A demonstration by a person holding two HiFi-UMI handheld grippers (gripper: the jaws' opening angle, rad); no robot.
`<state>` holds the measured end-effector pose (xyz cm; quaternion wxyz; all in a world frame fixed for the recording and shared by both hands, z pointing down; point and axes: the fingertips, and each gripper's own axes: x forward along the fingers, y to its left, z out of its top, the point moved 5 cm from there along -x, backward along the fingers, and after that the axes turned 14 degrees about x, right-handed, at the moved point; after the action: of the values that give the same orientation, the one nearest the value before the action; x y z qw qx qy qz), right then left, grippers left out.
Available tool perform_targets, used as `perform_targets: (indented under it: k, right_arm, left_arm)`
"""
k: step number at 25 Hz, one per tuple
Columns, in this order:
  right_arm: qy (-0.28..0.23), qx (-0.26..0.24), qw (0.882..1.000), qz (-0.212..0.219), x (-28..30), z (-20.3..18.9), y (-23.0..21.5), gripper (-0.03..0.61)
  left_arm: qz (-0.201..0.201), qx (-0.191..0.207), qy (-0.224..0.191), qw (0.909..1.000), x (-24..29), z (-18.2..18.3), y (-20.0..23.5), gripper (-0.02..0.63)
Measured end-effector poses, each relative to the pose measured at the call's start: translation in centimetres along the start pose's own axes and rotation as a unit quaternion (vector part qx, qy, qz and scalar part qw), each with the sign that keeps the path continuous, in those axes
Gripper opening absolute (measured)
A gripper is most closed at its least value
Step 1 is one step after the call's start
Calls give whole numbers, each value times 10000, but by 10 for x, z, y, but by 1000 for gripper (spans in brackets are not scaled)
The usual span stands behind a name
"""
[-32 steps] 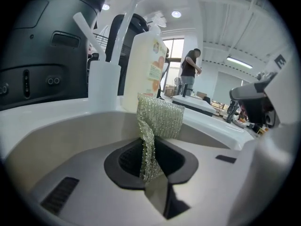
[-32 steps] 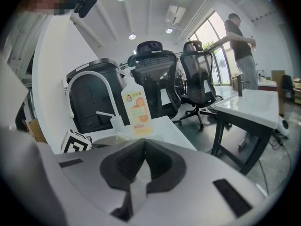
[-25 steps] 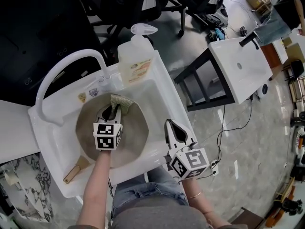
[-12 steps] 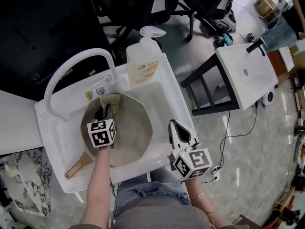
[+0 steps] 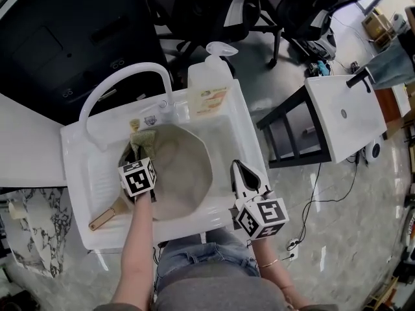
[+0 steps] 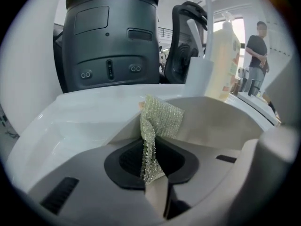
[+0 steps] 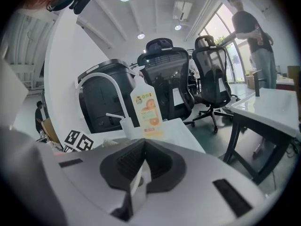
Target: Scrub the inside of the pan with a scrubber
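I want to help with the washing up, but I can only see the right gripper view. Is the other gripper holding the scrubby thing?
Observer: Yes. The left gripper is shut on the scrubber, a greenish mesh cloth.
Operator: Where is the pan?
Observer: The pan lies in the white sink, and the scrubber is against its far inner wall.
Operator: Is my gripper in the pan too?
Observer: No. The right gripper is shut and empty, over the sink's right side, outside the pan.

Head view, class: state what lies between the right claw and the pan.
Only the bare white sink wall separates right claw and pan, in the head view.
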<state>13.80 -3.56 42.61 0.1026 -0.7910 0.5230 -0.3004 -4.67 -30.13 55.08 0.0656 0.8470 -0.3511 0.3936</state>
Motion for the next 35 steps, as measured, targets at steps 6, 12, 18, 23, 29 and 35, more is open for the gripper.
perform_targets:
  k: [6, 12, 18, 23, 29, 35]
  right_arm:
    - [-20, -77, 9997, 231, 0, 6, 3, 11]
    - [-30, -136, 9992, 384, 1, 13, 2, 11]
    - [105, -234, 9977, 622, 9, 13, 8, 11]
    - [249, -359, 9958, 809, 16, 9, 18, 11]
    - [339, -419, 9952, 822, 16, 3, 24, 11]
    - [250, -300, 9979, 519, 8, 1, 11, 11]
  left_arm:
    - [524, 55, 119, 9985, -20, -7, 9, 72]
    - [1155, -160, 192, 9930, -49, -12, 18, 72]
    - [1554, -533, 21, 9864, -79, -21, 36, 72]
    - [1139, -505, -423, 9913, -104, -11, 36, 71]
    - [-502, -4, -901, 9947, -112, 12, -1, 69]
    - [-2757, -96, -1065, 9553, -108, 30, -70, 67]
